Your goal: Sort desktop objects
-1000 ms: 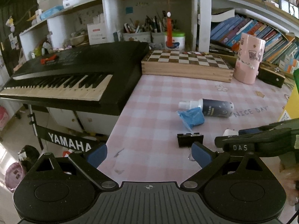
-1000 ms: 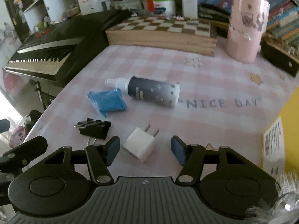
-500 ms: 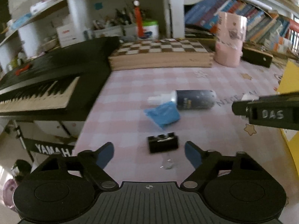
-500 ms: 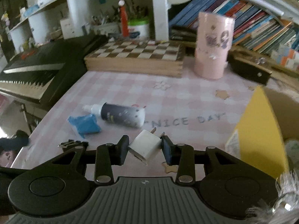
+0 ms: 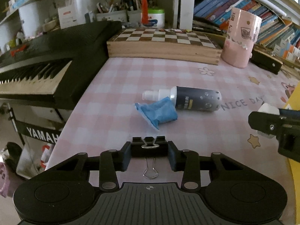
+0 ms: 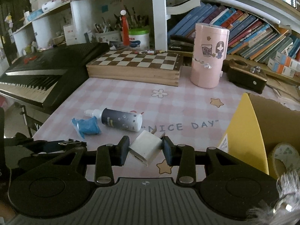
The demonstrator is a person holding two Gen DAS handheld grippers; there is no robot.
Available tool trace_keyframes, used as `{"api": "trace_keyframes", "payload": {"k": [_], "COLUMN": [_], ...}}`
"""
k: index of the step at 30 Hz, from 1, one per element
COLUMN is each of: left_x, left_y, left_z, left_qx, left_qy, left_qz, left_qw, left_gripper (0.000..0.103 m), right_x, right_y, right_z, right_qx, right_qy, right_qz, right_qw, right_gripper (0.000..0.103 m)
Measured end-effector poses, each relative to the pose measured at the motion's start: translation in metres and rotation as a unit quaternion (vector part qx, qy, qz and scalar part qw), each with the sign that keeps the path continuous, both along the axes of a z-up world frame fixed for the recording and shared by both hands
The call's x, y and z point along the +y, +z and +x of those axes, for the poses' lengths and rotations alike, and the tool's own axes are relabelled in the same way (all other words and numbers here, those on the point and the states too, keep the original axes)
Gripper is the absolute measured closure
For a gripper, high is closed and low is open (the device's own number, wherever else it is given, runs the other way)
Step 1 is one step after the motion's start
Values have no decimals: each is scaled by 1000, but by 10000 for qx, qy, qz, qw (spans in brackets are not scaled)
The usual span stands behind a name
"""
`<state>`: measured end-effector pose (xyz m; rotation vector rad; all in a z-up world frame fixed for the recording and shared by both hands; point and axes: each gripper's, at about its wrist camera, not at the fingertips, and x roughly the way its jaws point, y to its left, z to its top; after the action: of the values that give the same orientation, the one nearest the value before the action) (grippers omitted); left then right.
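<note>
both tools (image 5: 149,154) (image 6: 144,149) black, ribbed base, blue pads, silver screws.

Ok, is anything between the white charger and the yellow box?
Nothing visible. The right gripper holds the white charger above the table; only bare pink tablecloth lies between it and the yellow box.

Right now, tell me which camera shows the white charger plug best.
The right wrist view: the white charger plug sits whole between the right gripper's pads, prongs visible. The left wrist view shows only a white corner behind that gripper's black finger.
</note>
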<state>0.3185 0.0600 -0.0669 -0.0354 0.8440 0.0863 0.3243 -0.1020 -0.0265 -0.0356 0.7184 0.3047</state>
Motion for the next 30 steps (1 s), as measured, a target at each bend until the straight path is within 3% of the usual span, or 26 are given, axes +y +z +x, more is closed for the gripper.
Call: {"api": "trace_keyframes", "payload": {"k": [9,15,30], "left_x": [15,10,35], "left_y": [30,59,64], "left_z": [-28,-51,-118], "left_qx": [-530,-1036,-891], "left_qy": [-91,-467,-582], "left_qz": [-271,-205,-476], "left_qw": [9982,9933,9932], "left_gripper": [65,65,65], "right_x": [0,-5,8], "right_y": [2,6,12], "right_z": [-9,-25,-90], "right_qx": [46,108,216], "right_qy": [73,68,32], "right_qz": [34,82,31], "right_qw": [10000,9999,9998], "right_gripper": [67,67,67]}}
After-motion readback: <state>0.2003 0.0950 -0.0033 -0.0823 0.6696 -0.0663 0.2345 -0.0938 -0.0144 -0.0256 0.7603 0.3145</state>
